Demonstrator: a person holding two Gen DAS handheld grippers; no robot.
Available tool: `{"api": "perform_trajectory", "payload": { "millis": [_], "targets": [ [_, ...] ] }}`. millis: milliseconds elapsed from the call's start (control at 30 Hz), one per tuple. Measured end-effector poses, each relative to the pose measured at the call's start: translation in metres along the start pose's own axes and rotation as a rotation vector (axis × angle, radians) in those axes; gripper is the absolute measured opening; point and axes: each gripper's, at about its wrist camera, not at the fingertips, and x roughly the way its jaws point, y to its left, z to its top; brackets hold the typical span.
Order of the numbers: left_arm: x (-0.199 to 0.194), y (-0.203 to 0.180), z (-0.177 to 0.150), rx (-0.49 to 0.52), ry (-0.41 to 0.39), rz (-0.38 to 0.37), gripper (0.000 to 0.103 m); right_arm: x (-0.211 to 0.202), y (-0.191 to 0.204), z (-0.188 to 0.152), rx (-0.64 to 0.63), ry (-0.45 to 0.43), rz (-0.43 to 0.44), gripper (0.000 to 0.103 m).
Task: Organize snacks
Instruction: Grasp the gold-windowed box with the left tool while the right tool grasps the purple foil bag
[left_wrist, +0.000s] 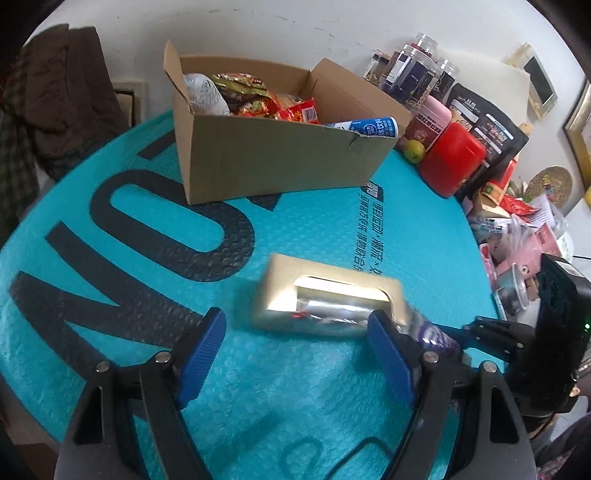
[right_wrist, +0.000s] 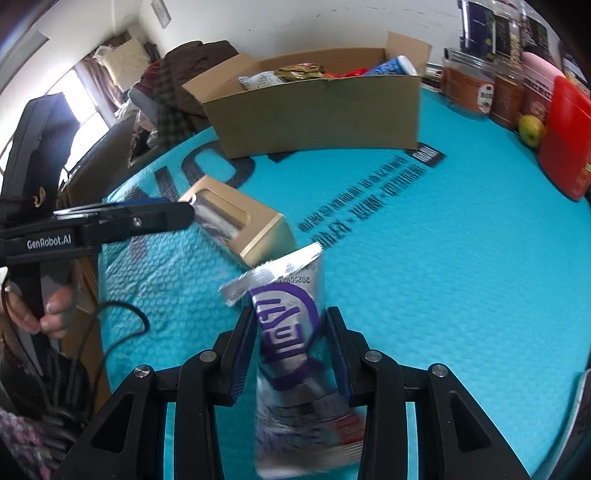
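Note:
A gold windowed snack box (left_wrist: 328, 299) lies on the teal mat (left_wrist: 147, 369), just ahead of my open left gripper (left_wrist: 295, 325); its right fingertip is close to the box's corner. The box also shows in the right wrist view (right_wrist: 240, 225). My right gripper (right_wrist: 290, 332) is closed around a silver-and-purple snack packet (right_wrist: 288, 332), held above the mat beside the gold box. The packet's end peeks into the left wrist view (left_wrist: 436, 336). An open cardboard box (left_wrist: 280, 158) holding several snack bags stands at the mat's far side and also shows in the right wrist view (right_wrist: 317, 114).
Jars, a red canister (left_wrist: 452, 162), a dark pouch and a green fruit (left_wrist: 413, 149) crowd the table's right side, with loose packets (left_wrist: 524, 236) nearer. Clothes (left_wrist: 55, 110) hang at the left. A cable (right_wrist: 122, 325) trails over the mat's left edge.

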Motion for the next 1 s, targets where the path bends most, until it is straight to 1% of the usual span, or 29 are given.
{"api": "perform_trajectory", "payload": {
  "millis": [133, 267, 433, 467, 533, 667, 733, 800, 933, 1000],
  "targets": [
    [0.005, 0.001, 0.001, 0.010, 0.012, -0.031, 0.079, 0.007, -0.005, 0.009, 0.046, -0.013, 0.002, 0.038],
    [0.007, -0.002, 0.001, 0.013, 0.030, -0.081, 0.079, 0.008, -0.011, 0.017, 0.055, -0.027, -0.023, 0.038],
    [0.009, -0.016, -0.002, 0.039, 0.045, -0.112, 0.079, 0.009, -0.018, 0.025, 0.057, -0.042, -0.055, 0.038],
    [0.008, -0.019, -0.003, 0.046, 0.042, -0.112, 0.079, 0.008, -0.020, 0.026, 0.057, -0.044, -0.059, 0.038],
    [0.002, -0.024, -0.002, 0.057, 0.020, -0.087, 0.079, 0.007, -0.024, 0.026, 0.056, -0.049, -0.074, 0.038],
    [-0.011, -0.025, 0.006, 0.088, -0.064, 0.020, 0.079, 0.001, -0.028, 0.025, 0.040, -0.053, -0.095, 0.038],
    [-0.007, -0.025, 0.014, 0.118, -0.064, 0.056, 0.079, 0.000, -0.029, 0.023, 0.036, -0.042, -0.097, 0.039],
    [0.002, -0.024, 0.020, 0.135, -0.044, 0.045, 0.079, 0.001, -0.029, 0.022, 0.026, -0.026, -0.099, 0.041],
    [0.023, -0.027, 0.026, 0.163, 0.021, -0.004, 0.079, 0.002, -0.032, 0.021, 0.032, -0.008, -0.093, 0.046],
    [0.031, -0.028, 0.025, 0.176, 0.044, -0.005, 0.079, 0.002, -0.034, 0.019, 0.035, -0.001, -0.094, 0.049]
  ]
}}
